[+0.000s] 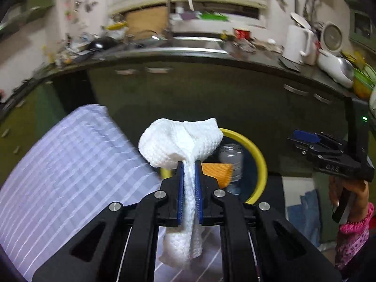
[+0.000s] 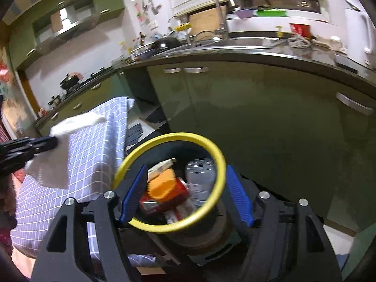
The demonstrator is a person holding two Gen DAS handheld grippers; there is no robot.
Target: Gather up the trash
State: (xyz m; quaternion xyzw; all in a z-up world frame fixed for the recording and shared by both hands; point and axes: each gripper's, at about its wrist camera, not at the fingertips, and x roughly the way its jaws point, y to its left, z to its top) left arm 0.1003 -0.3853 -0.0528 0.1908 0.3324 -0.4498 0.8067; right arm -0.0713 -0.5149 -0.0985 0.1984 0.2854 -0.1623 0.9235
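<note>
My left gripper (image 1: 189,164) is shut on a crumpled white paper towel (image 1: 181,141) and holds it in the air over the checked tablecloth, just left of the yellow-rimmed trash bin (image 1: 258,155). The towel also shows in the right wrist view (image 2: 58,150). My right gripper (image 2: 185,192) is open and empty, right above the bin (image 2: 218,157). Inside the bin lie a clear plastic bottle (image 2: 199,174), an orange item (image 2: 164,185) and a red can (image 2: 164,202). The right gripper also shows in the left wrist view (image 1: 305,138).
A table with a lilac checked cloth (image 2: 94,155) stands left of the bin. Green cabinets (image 2: 258,108) and a dark counter with a sink (image 2: 235,41), a tap and cluttered dishes lie behind. A white kettle (image 1: 297,44) stands on the counter at right.
</note>
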